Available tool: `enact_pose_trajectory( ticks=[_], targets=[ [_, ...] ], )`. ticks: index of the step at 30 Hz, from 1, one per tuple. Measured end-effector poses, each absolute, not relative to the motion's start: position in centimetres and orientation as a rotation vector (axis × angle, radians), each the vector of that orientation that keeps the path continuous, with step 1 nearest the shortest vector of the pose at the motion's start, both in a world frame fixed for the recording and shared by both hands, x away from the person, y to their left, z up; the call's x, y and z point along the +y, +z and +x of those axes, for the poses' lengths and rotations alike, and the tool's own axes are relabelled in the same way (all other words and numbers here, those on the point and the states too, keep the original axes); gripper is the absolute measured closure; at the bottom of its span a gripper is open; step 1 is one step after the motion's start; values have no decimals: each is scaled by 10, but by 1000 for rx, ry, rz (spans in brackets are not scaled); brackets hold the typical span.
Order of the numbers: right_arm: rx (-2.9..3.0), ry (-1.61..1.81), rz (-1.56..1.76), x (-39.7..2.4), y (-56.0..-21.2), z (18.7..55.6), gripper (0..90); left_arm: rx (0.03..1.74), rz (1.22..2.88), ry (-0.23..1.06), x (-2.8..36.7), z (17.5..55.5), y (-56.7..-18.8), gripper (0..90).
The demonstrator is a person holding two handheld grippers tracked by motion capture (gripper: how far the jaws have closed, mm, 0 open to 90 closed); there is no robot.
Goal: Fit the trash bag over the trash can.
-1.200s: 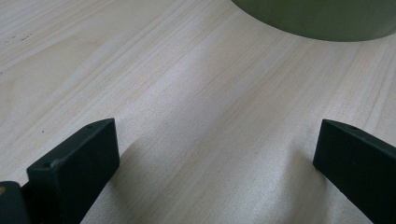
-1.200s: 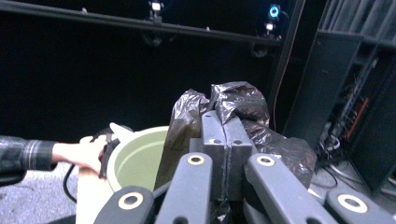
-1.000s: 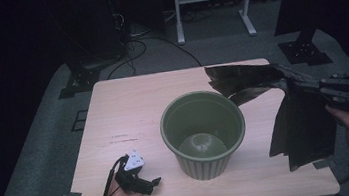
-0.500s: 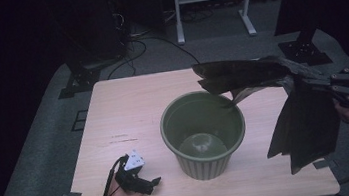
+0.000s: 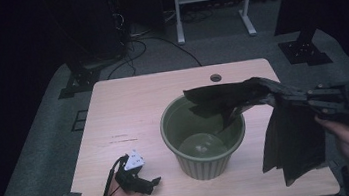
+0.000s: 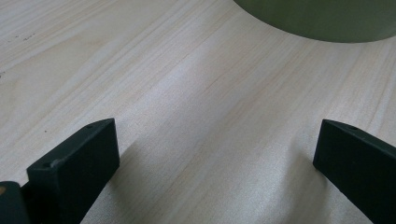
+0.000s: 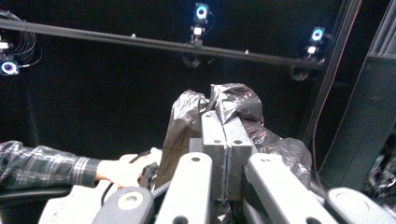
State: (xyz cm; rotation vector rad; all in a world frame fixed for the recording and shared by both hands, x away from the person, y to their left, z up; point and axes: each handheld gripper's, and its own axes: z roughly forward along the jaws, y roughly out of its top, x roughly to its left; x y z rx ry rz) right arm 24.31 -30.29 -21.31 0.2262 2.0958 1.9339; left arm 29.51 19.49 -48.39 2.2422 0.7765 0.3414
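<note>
A round green pot point(image 5: 203, 140) stands in the middle of the wooden table point(image 5: 128, 103); its base point(image 6: 317, 18) shows at the top of the left gripper view. My right gripper point(image 5: 278, 96) is shut on a black plastic bag point(image 5: 293, 139). One end of the bag reaches over the pot's opening and the rest hangs down to the right of the pot. In the right gripper view the grey jaws point(image 7: 226, 128) pinch the crumpled bag point(image 7: 233, 100). My left gripper point(image 5: 155, 181) rests on the table left of the pot, open point(image 6: 215, 154), nothing between its jaws.
A small round hole point(image 5: 216, 78) sits near the table's far edge. Beyond the table are stand legs point(image 5: 212, 12) and cables point(image 5: 140, 41) on dark carpet. A hand in a plaid sleeve point(image 7: 51, 168) shows in the right gripper view.
My right gripper has carried the bag leftward, so its leading end now lies over the pot's opening. The left gripper has stayed put.
</note>
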Motion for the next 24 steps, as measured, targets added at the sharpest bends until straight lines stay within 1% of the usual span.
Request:
enact_pose_trajectory(
  ticks=[7,13,20,24],
  targets=[
    [2175,1919,260,-285,-236,264,896,777,2242,342,195,295,-484,0],
    [2245,1924,297,-261,-258,291,895,776,2242,341,195,295,-484,0],
    [2288,1938,312,-237,-266,312,894,776,2242,342,195,295,-484,0],
    [2346,1898,317,-212,-269,330,892,776,2243,341,195,295,-484,0]
  ],
)
